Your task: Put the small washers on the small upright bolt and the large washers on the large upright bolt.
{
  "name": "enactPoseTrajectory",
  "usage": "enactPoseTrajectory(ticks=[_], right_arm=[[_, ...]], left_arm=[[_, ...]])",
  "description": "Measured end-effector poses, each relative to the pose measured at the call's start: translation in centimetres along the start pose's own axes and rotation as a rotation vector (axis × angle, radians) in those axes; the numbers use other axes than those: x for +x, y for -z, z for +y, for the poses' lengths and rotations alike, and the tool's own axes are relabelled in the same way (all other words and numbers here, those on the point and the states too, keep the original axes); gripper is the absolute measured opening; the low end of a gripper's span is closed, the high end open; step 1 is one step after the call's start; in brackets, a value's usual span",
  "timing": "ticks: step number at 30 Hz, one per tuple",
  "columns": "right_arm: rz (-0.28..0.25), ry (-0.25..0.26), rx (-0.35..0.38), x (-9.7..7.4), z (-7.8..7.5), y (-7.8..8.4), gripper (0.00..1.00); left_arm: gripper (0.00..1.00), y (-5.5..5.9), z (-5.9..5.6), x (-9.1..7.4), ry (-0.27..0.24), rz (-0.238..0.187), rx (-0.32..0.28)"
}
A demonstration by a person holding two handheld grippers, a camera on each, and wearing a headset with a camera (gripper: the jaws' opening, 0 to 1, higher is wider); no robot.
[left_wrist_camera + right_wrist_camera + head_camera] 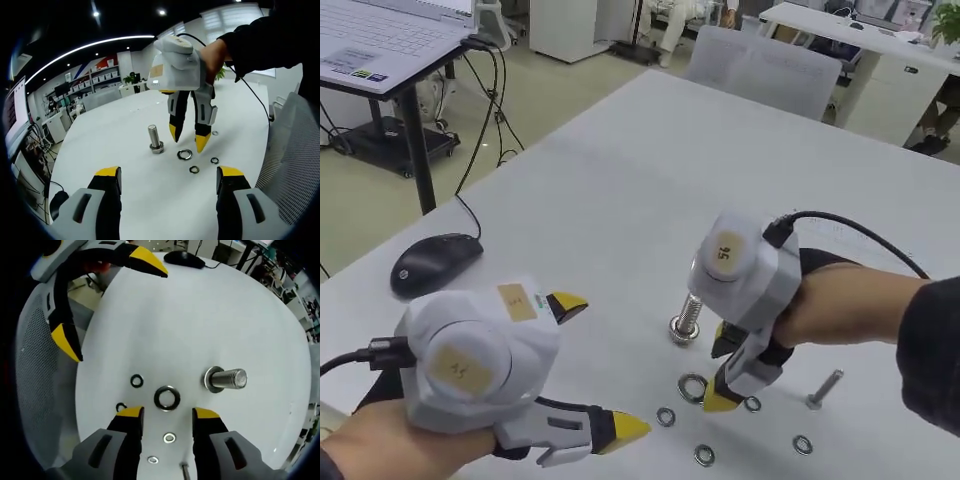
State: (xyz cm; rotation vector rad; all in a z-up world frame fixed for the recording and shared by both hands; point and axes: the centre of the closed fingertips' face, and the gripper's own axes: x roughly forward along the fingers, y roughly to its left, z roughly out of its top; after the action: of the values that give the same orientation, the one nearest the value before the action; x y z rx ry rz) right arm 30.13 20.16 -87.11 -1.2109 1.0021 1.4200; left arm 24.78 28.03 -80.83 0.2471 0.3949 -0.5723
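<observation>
White workbench top (620, 170) in an open office, seen from above and slightly behind the hands. Toward its near edge the large bolt (686, 318) stands upright with its thread pointing up. Just in front of it, the large washer (693, 387) lies flat on the table, apart from the bolt. Four small washers (665, 416) lie flat and scattered around the large one, none touching another. The small bolt (825, 389) is off to the right of the washers; whether it stands or lies on its side cannot be told.

The right gripper (725, 385) points down at the table. Its yellow-tipped jaws are partly apart and grip nothing. In the right gripper view the large washer sits just ahead of the gap between the tips. The left gripper (600, 365) is held to the left, well clear of the washers, with its jaws spread wide and empty.

Farther out, a black mouse (435, 262) rests near the table's left edge. A laptop (380, 40) sits on a separate desk beyond it, and a grey chair (760, 70) stands at the far side.
</observation>
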Motion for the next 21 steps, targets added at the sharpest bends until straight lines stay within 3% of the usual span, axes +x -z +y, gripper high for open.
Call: enactPoseTrajectory(ticks=[21], right_arm=[[0.023, -0.011, -0.016, 1.2, 0.3, -0.5, 0.35]], left_arm=[[0.77, 0.1, 0.1, -0.1, 0.004, -0.009, -0.012]])
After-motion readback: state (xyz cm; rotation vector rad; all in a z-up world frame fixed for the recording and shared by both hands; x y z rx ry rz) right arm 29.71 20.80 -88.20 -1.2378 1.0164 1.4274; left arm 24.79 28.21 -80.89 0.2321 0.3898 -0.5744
